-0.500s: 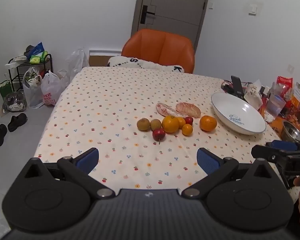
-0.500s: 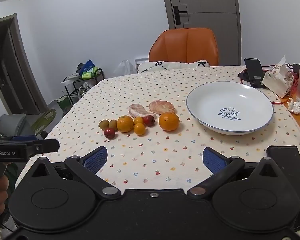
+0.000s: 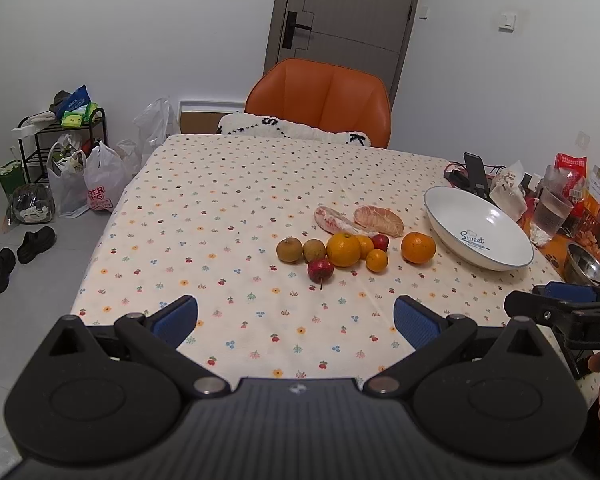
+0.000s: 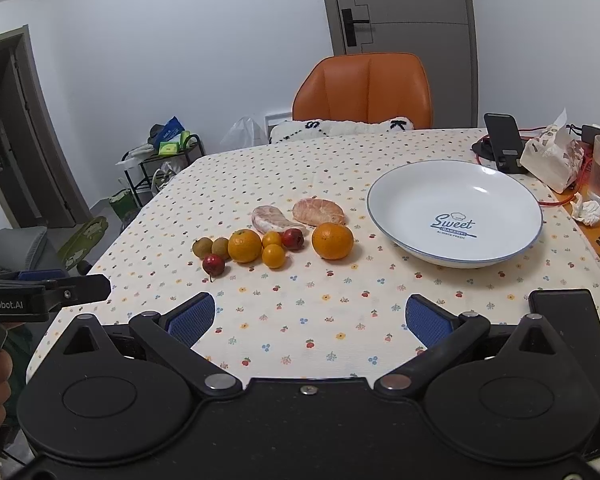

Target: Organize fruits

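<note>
While both claws, left claw (image 3: 296, 320) and right claw (image 4: 310, 318), hover spread and empty, fruits (image 4: 274, 246) (clustered) lie left of the white plate (image 4: 412, 184) on the bench (image 4: 320, 312).

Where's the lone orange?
In the right wrist view, the orange sits on the tablecloth between the fruit cluster and the plate, touching neither.

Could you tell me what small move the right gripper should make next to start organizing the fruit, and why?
Probably ease the right gripper forward toward the lone orange. Its jaws stand wide open and hold nothing, the white plate has no fruit in it yet, and that orange sits apart from the cluster, nearest the plate, so it looks the easiest first pick.
</note>
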The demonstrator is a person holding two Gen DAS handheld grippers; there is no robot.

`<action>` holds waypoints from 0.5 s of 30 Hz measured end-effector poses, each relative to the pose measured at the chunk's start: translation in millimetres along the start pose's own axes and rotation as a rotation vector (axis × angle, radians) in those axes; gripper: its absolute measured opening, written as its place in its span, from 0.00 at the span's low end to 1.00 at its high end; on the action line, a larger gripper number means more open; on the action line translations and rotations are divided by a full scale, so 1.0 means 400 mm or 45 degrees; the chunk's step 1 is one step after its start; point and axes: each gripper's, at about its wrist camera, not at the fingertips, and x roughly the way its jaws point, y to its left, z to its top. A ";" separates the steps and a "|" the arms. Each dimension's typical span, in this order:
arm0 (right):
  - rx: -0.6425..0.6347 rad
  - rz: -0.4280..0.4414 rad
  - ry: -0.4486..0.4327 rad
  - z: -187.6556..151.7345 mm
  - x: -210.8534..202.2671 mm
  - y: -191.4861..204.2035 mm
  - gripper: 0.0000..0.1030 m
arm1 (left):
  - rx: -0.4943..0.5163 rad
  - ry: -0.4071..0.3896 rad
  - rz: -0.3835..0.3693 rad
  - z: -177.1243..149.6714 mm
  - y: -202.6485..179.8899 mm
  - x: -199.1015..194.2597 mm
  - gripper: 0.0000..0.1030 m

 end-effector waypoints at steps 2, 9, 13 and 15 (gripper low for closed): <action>-0.007 -0.003 0.001 -0.001 0.000 0.002 1.00 | 0.000 -0.001 -0.001 -0.001 0.001 0.000 1.00; -0.007 -0.002 0.004 0.000 0.000 0.002 1.00 | 0.001 0.003 0.002 -0.005 -0.001 0.002 1.00; -0.008 0.000 0.001 0.001 -0.002 0.003 1.00 | 0.003 0.003 0.002 -0.004 -0.002 0.003 1.00; -0.009 -0.001 0.002 0.001 -0.001 0.002 1.00 | 0.004 0.004 0.002 -0.004 -0.002 0.002 1.00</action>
